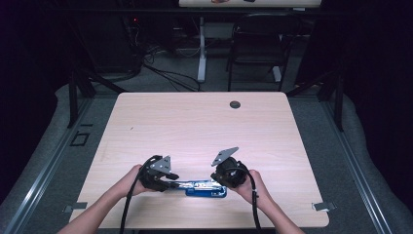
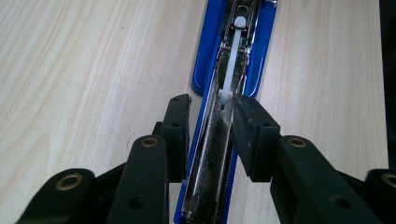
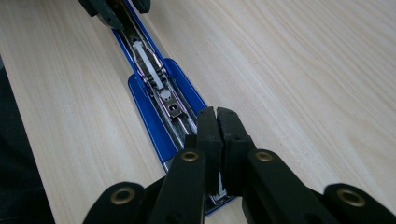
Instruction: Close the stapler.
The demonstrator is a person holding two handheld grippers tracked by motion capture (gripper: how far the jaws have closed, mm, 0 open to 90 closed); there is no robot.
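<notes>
Stapler (image 1: 207, 187) lies w/ long axis left–right btwn the 2 tools – left gripper (image 2: 210, 140) straddles its metal rail (image 2: 212, 154), jaws apart; right gripper (image 3: 217, 140) pinched together over its right end.

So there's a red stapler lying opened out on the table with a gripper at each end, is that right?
Not quite: the stapler is blue, not red, as the left gripper view shows. The rest holds: it lies opened out on the table, with the left gripper and right gripper at its ends.
</notes>
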